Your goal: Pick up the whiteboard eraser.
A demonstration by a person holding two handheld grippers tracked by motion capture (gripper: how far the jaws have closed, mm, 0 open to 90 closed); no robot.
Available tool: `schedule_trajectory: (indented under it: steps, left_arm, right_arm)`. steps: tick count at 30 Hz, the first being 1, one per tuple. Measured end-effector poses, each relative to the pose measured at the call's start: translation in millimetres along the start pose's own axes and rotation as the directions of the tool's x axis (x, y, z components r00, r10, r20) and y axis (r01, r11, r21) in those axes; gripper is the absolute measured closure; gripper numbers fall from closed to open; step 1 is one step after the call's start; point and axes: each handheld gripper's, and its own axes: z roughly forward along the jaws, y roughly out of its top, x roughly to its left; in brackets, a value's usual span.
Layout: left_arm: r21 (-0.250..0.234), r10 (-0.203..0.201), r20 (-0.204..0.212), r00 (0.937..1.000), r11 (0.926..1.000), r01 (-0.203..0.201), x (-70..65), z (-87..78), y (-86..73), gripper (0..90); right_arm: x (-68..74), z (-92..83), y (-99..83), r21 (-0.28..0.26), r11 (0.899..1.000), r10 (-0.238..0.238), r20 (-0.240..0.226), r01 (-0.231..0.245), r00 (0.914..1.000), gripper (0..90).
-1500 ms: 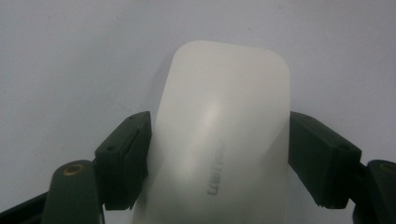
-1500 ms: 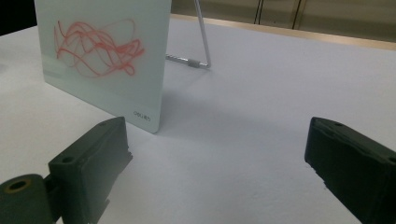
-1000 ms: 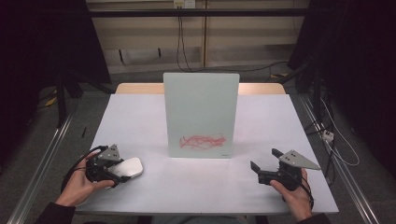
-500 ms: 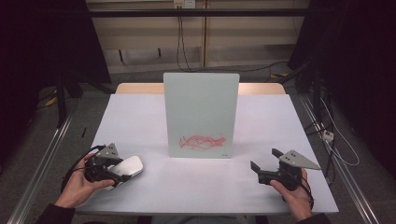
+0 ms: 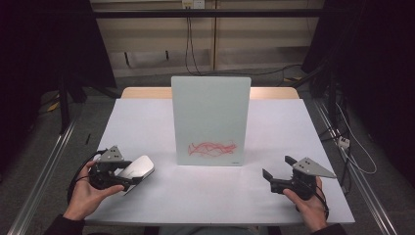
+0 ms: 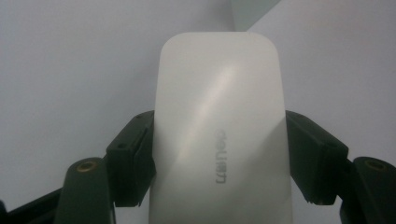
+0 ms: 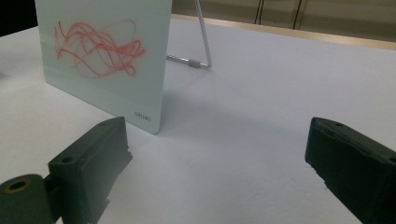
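A white board eraser [image 5: 136, 168] [image 6: 219, 135] with a rounded shell is clamped between the jaws of my left gripper [image 5: 128, 177] [image 6: 219, 158] at the table's front left, slightly tilted. A pale glass writing board [image 5: 211, 120] [image 7: 102, 51] stands upright at mid table on a wire stand [image 7: 201, 42], with red scribbles [image 5: 213, 148] [image 7: 98, 49] near its lower edge. My right gripper [image 5: 278, 167] [image 7: 217, 163] rests at the front right, jaws wide apart with nothing between them, pointing toward the board's lower right corner.
The table [image 5: 274, 127] is covered in white, with a wooden strip along its far edge [image 5: 142, 92]. Cables [image 5: 191, 44] hang behind the table, and metal rails [image 5: 44, 166] run along both sides on the floor.
The eraser in my left gripper has lifted and tilted slightly. The right gripper and the board have not moved.
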Motion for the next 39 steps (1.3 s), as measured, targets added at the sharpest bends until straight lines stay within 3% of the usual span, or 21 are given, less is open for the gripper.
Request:
schedule_trajectory:
  steps: [12, 15, 20, 26, 33, 39]
  left_arm:
    - [-0.088, -0.032, 0.014, 0.9994, 0.9956, 0.033, -17.6, -2.6, 14.1, 31.3]
    - [-0.138, -0.039, 0.008, 0.9992, 0.9896, 0.039, -20.0, -2.9, 17.3, 31.2]
    - [-0.177, -0.026, -0.012, 0.9996, 0.9839, 0.024, -23.1, -4.0, 25.4, 31.2]
    - [-0.251, -0.014, -0.047, 0.9988, 0.968, 0.002, -27.6, -2.8, 32.2, 31.2]
    - [-0.299, -0.004, -0.06, 0.9982, 0.954, -0.014, -32.3, -2.9, 38.3, 31.3]
    - [-0.316, 0.011, -0.069, 0.9976, 0.9483, -0.032, -37.6, -1.1, 44.6, 31.2]
  right_arm:
    - [0.1, 1.1, 0.6, 0.0, 1.0, 0.005, -0.001, -0.005, 1.0, 6.0]
    - [-0.2, 2.1, 0.3, 0.003, 1.0, 0.013, 0.003, -0.013, 0.9999, 6.0]
    - [-0.7, 3.1, 0.3, 0.005, 1.0, 0.014, -0.002, -0.014, 0.9999, 6.1]
    - [-0.1, 4.0, 0.3, 0.008, 1.0, 0.01, -0.005, -0.01, 0.9999, 6.1]
    - [-0.4, 3.4, 0.4, 0.006, 1.0, 0.015, -0.007, -0.015, 0.9999, 6.1]
    - [-0.4, 1.6, 0.2, 0.0, 1.0, 0.013, -0.009, -0.013, 0.9999, 6.0]
